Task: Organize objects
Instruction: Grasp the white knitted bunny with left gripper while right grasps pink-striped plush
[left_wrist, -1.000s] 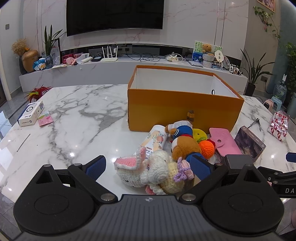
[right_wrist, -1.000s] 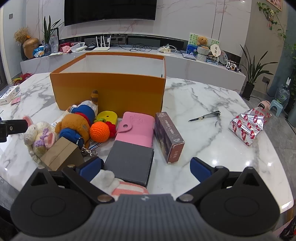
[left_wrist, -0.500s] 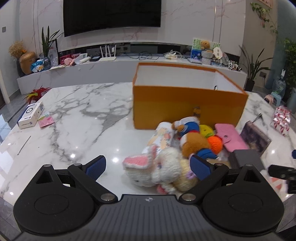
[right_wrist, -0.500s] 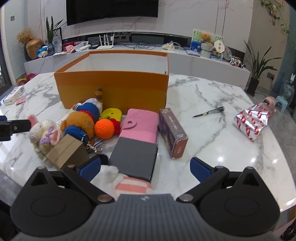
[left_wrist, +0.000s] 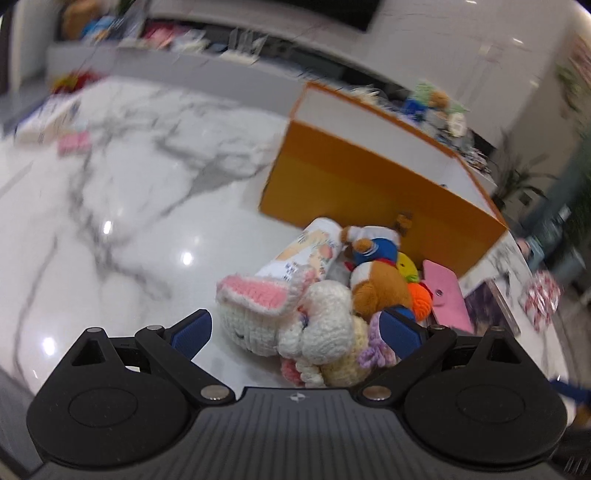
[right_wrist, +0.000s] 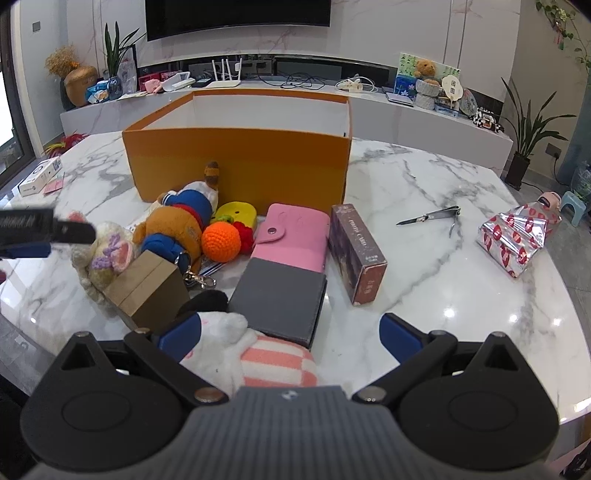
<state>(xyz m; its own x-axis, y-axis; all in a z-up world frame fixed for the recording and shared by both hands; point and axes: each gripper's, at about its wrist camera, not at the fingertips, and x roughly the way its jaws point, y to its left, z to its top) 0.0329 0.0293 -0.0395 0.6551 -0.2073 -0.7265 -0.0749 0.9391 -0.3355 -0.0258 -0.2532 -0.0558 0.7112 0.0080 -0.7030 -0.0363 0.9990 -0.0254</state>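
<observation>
Moved: left gripper (left_wrist: 295, 328) has tilted and swung in on the toy pile since half a second ago; its view is now slanted and motion-blurred, where before it was level.
Left fingers: spread wide, holding nothing; the crocheted bunny (left_wrist: 284, 321) lies between the blue pads, closer than in the earlier frame.
Right gripper (right_wrist: 290, 334): much the same pose as before, slightly nearer the pile; fingers open, empty.
Between right fingers: a white plush with pink-striped cloth (right_wrist: 258, 354) and the near edge of a grey wallet (right_wrist: 280, 295).
Orange box (right_wrist: 240, 162): unmoved, open-topped, behind the pile on the marble surface (right_wrist: 424, 266).
Pile: brown bear plush (right_wrist: 177, 229), orange crocheted ball (right_wrist: 221, 242), pink card holder (right_wrist: 295, 236), dark card box (right_wrist: 356, 251), small tan box (right_wrist: 147, 288), all outside the orange box.
Apart to the right: nail clipper (right_wrist: 432, 218), silver foil packet (right_wrist: 515, 240).
</observation>
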